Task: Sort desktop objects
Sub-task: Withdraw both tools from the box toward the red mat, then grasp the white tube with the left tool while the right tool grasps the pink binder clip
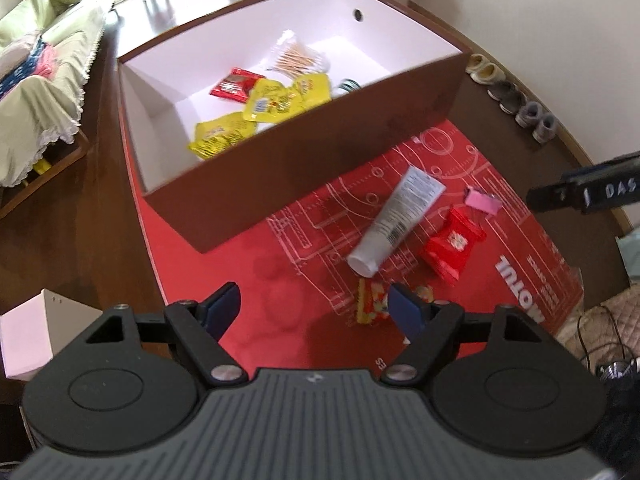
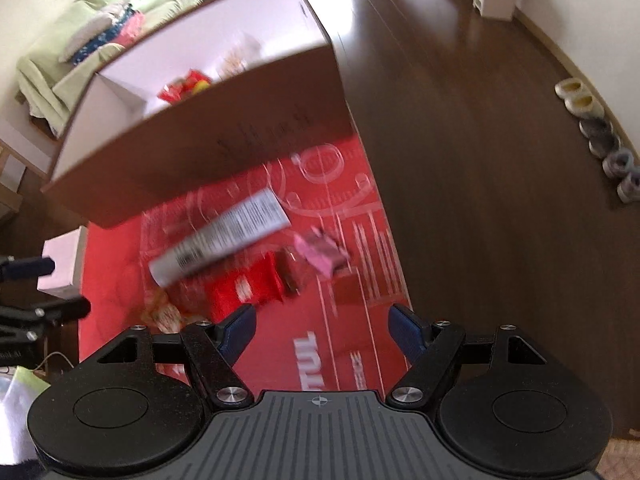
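Two grippers hang over a red mat (image 1: 280, 264), and both are spread wide with nothing between their blue pads. The left gripper (image 1: 316, 308) fills the bottom of its frame; the right gripper (image 2: 320, 326) does the same in its own, more blurred view. A brown box (image 1: 312, 160) with white inner walls takes the upper middle of the left view and holds yellow packets (image 1: 280, 100), a red packet (image 1: 236, 85) and a bundle of thin sticks (image 1: 294, 58). At centre right on the mat lies a white tube (image 1: 394, 220) with fine print too small to read, beside it a red wrapped sweet (image 1: 452, 246), a pink item (image 1: 482, 200), perhaps an eraser, and a red-yellow packet (image 1: 372, 302) near the pads. White lettering on the mat appears upside down, seemingly "MOTUL". At the right edge a black bar reads "DAS".
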{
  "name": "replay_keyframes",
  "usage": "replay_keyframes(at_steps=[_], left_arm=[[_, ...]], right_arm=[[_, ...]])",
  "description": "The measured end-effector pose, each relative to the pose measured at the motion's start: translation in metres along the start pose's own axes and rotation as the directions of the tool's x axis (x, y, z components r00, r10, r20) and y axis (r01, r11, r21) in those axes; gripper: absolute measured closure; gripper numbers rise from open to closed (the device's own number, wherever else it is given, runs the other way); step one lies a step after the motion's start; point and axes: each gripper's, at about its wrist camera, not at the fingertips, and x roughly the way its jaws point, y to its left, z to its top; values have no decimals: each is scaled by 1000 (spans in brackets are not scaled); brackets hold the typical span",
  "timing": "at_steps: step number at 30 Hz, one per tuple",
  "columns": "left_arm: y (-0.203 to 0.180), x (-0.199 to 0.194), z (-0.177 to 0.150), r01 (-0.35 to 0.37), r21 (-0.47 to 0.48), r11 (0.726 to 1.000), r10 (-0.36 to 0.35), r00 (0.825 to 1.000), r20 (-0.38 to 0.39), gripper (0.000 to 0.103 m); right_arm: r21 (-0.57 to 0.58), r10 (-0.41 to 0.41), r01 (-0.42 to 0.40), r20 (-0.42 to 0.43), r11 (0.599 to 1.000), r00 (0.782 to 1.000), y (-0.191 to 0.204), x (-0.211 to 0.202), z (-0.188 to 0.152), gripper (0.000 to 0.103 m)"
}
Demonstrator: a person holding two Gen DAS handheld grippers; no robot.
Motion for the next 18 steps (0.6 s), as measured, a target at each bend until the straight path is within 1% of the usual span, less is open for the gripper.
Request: replay_keyframes(at_steps=[2, 5, 7, 9, 15, 18], left_arm=[[-4, 4, 0, 15, 19, 1000, -15, 1000, 2, 28], [-10, 10, 2, 39, 56, 998, -39, 999, 7, 34], [-14, 14, 4, 53, 82, 995, -54, 998, 8, 40], [-18, 19, 5, 67, 109, 992, -68, 998, 5, 43], [-28, 37, 8, 102, 175, 979, -99, 995, -23, 45], [-32, 48, 12, 110, 201, 973, -105, 994, -34, 48]], right_arm=[[13, -4, 4, -15, 1000, 1000, -5, 2, -5, 27], [32, -9, 10, -26, 999, 1000, -10, 6, -5, 27], [44, -11, 13, -31, 999, 999, -13, 8, -5, 27], [53, -13, 15, -36, 999, 999, -15, 10, -4, 27], [73, -15, 19, -59, 997, 998, -22, 21, 0, 27], [78, -15, 20, -68, 997, 998, -24, 26, 4, 27]])
